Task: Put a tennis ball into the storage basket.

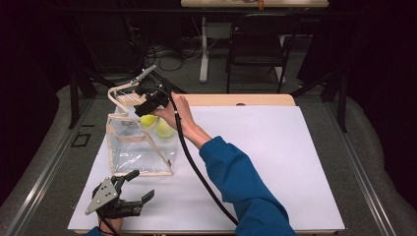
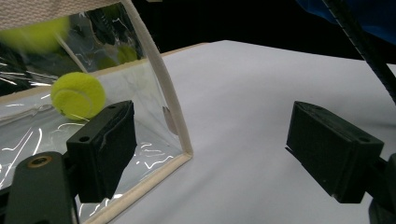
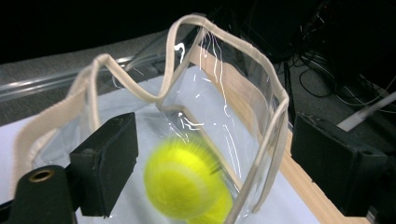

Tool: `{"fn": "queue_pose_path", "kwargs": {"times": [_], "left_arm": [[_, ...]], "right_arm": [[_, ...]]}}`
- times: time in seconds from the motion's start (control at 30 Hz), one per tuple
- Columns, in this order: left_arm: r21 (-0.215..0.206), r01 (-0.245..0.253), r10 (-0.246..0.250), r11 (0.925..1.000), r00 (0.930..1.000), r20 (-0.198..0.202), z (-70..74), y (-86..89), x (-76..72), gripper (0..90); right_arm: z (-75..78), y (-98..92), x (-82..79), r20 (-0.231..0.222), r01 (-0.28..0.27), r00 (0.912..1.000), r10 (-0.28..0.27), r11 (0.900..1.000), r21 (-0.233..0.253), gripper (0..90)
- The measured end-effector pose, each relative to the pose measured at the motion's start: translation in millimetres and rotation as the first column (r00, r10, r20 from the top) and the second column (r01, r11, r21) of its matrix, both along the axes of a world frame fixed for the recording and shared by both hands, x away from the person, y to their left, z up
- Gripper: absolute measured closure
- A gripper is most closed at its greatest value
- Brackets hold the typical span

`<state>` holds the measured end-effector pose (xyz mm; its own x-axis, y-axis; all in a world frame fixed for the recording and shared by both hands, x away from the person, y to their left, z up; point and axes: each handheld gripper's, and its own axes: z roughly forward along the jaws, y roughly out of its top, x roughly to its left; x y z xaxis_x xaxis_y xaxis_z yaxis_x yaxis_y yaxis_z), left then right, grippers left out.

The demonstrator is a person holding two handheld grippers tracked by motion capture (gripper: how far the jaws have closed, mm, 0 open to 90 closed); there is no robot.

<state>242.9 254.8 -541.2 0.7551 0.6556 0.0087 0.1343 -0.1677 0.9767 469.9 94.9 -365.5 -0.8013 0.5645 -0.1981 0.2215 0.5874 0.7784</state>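
Tennis balls go into a clear plastic bag here, by the look of it. Nearest, the left gripper rests low on the white counter, jaws spread and empty. Just beyond stands the bag, its transparent walls thin and floppy, stiffened only by cream fabric trim; that trim is likely the safest place to hold. One tennis ball sits inside. Farther on, the right gripper hovers over the mouth, jaws apart, a second ball blurred below, light, fuzzy, bouncy.
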Motion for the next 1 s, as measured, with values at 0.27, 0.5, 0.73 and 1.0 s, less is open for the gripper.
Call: {"fn": "queue_pose_path", "kwargs": {"times": [0.27,0.5,0.73,1.0], "left_arm": [[0.0,0.001,-0.001,1.0,1.0,0.0,0.0,-0.2,-0.1,15.8],[0.005,0.004,-0.004,1.0,1.0,-0.001,-0.6,-1.0,0.2,15.8],[0.012,0.001,-0.001,0.9999,1.0,-0.002,-0.5,-1.6,-0.1,15.8],[0.019,0.007,-0.007,0.9998,1.0,-0.002,-0.9,-3.6,0.8,15.8]], "right_arm": [[9.6,-18.8,-5.1,-0.043,-0.035,0.9984,0.037,0.998,0.058,11.9],[11.2,-35.6,-11.6,-0.074,-0.084,0.9933,0.089,0.994,0.071,5.5],[10.0,-48.5,-18.0,-0.093,-0.103,0.9898,0.108,0.993,0.051,0.9],[5.0,-68.5,-23.0,-0.123,-0.113,0.9855,0.117,0.993,0.037,0.0]]}}
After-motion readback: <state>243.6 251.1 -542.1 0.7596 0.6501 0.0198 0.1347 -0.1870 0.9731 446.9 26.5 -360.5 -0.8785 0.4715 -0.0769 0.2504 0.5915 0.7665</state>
